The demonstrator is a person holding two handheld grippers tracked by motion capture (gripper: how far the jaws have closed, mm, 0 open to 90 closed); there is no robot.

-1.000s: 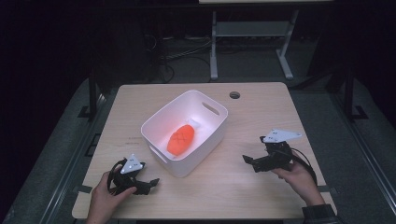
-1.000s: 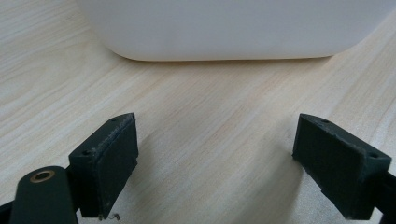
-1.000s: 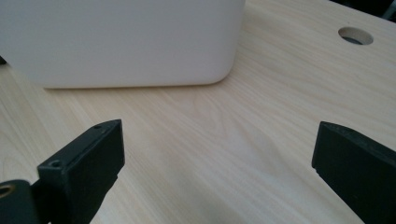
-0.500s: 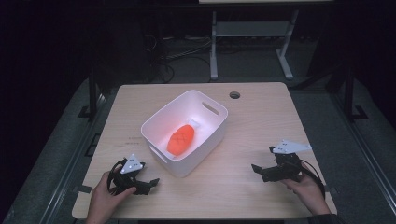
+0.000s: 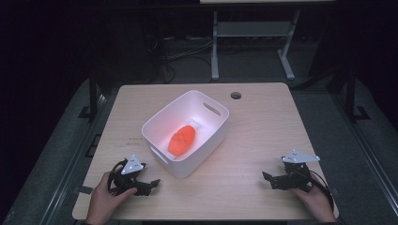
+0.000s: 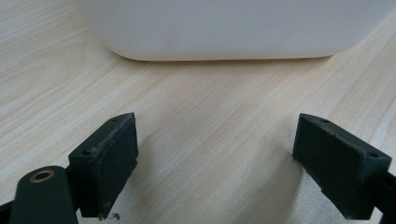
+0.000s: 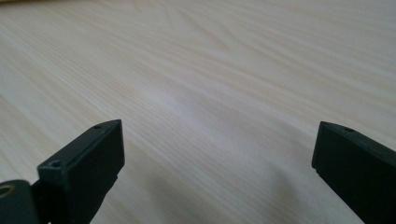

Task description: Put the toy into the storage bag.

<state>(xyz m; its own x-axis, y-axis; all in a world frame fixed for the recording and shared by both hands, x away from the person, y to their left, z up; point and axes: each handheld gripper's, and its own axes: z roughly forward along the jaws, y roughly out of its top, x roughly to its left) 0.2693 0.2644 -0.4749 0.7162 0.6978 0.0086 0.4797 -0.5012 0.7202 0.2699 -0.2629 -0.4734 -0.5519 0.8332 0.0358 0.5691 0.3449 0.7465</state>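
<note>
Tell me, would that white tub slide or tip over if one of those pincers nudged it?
The white tub would probably slide: its base looks broad and flat on the smooth wooden table. It seems thin plastic, so likely light. The orange object inside adds little weight, I would guess. Tipping looks unlikely given its low walls.

The high view looks forward and down over the whole tabletop [image 5: 263, 136]. Each gripper view sits low, close behind its own jaws, skimming that tabletop; ahead of the left jaws stands the white tub [image 6: 233, 28], shared with the high view.
</note>
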